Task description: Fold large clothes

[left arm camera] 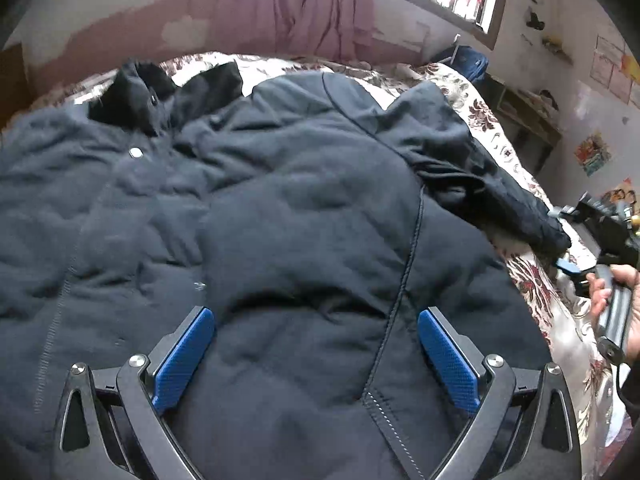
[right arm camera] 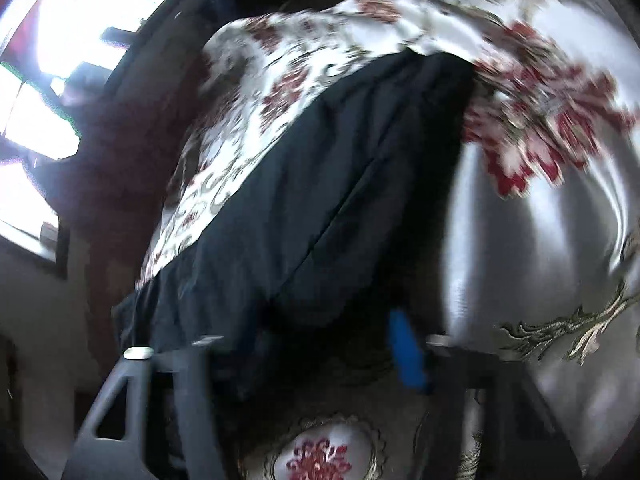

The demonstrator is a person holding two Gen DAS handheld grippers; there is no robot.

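Spreading across most of the bed, the large dark navy padded jacket [left arm camera: 280, 208] lies on the white satin bedspread with red floral print [left arm camera: 532, 288], its black collar [left arm camera: 160, 92] at the far left and one dark sleeve [left arm camera: 492, 184] trailing off toward the right edge. You hold the left gripper [left arm camera: 316, 356] low over the near part of the jacket body, its blue-padded fingers [left arm camera: 184, 364] spread wide with nothing pinched between them; that looks like a ready stance for taking the hem or side seam. Off to the right, your hand [left arm camera: 616, 300] carries the right gripper [right arm camera: 332, 364] at the cuff end of that sleeve. In the right wrist view the picture is blurred, yet the dark cloth bunches between the jaws beside one blue pad [right arm camera: 408, 356], so you appear to be pinching the sleeve end there. Gripping at the cuff makes sense, since it would let you draw the whole sleeve inward over the jacket body for a first fold. Slippery satin beneath may let the jacket slide.
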